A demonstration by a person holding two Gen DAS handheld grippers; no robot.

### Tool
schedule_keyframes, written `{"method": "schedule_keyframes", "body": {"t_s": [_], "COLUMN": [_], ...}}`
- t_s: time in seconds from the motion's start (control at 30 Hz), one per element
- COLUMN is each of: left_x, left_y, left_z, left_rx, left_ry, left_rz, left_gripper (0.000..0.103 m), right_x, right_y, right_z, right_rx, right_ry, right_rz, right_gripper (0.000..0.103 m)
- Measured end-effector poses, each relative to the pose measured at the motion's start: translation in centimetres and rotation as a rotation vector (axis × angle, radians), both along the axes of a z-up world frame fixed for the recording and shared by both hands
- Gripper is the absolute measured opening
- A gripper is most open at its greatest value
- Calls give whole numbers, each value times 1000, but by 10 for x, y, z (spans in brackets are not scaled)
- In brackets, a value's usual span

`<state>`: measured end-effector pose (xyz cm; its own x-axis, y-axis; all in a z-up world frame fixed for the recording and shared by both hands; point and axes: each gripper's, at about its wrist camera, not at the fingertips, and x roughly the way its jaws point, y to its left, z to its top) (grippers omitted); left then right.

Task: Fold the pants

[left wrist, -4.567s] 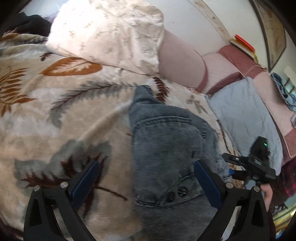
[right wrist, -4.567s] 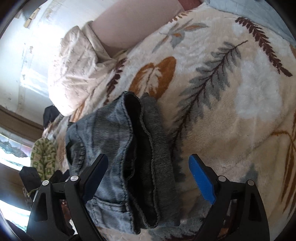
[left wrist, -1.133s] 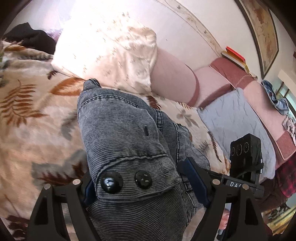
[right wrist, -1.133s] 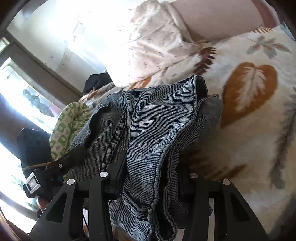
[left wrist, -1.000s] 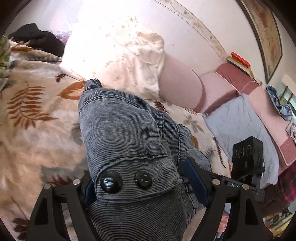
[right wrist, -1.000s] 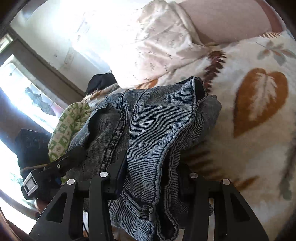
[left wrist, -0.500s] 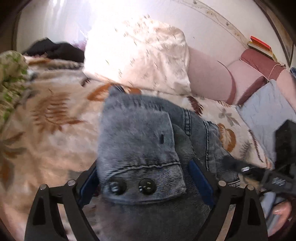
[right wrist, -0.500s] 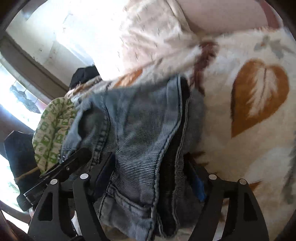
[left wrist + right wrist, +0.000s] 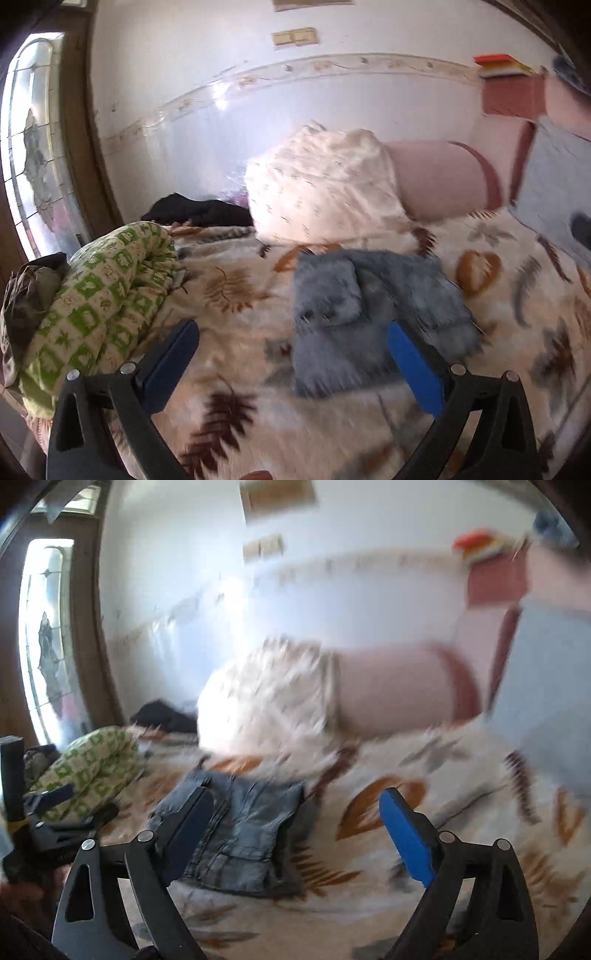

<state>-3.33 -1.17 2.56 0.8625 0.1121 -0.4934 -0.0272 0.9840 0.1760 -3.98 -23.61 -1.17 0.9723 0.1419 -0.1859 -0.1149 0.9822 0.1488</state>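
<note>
Lying ahead of both wide-open, empty claws, the folded grey-blue denim pants sit nearer the right gripper than the left gripper (views blurred).

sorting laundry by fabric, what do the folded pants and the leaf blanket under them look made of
Folded pants: likely denim, faded grey-blue, matte, with raised seams and stitching.
Leaf blanket: probably plush fleece, with a soft fuzzy-looking nap and printed leaves; motion blur leaves this uncertain.
</note>
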Motion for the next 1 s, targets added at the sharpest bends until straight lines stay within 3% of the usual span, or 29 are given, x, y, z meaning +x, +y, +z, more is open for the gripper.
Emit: {"method": "schedule_keyframes", "body": {"t_s": [0.23, 0.47, 1.0], "left_x": [-41, -66, -65], "left_y": [-3, 17, 25], "left_z": [28, 48, 38], "left_rx": [3, -44, -45], "left_ry": [-27, -86, -72], "left_rz": [43, 139, 168], "left_gripper": [103, 103, 103], "right_x": [-55, -86, -66], "right_y": [33, 42, 43], "right_z": [-3, -8, -22], "right_rx": [-86, -71, -30], "right_ry": [-107, -145, -49], "right_rz": [-19, 9, 40], "right_gripper": [96, 97, 97]}}
